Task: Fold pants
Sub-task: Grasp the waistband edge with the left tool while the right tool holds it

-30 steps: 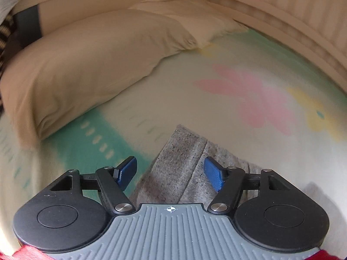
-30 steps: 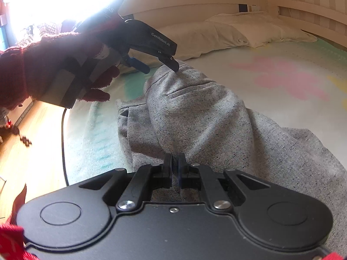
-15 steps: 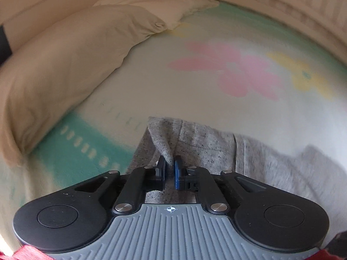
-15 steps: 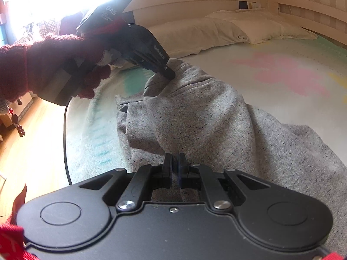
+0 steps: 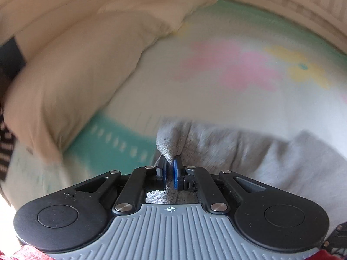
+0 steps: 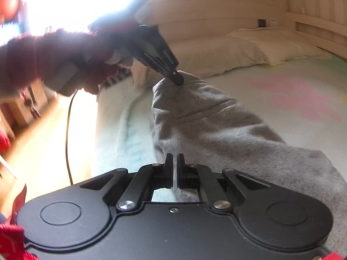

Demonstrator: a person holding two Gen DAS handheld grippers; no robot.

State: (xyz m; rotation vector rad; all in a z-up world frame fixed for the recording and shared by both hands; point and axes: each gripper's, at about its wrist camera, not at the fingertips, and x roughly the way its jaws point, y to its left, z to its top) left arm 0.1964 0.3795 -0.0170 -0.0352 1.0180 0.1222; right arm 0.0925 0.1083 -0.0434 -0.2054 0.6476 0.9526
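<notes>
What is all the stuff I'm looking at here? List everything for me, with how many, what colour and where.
pants: one pair, speckled grey, lying bunched on the bed, pinched at two spots by the claws
pillows: two, cream, at the head of the bed beyond the pants
bed cover: one, pale with pink and yellow flowers and a green band, under the pants
bed frame: one, light wood, around the mattress
cable: one, black, hanging beside the bed
floor: light wood, left of the bed
left claw: one, black with blue pads, shut on a fold of the pants
right claw: one, black, shut on the pants' near edge
sleeve: one, fuzzy dark red, on the arm holding the left claw
</notes>
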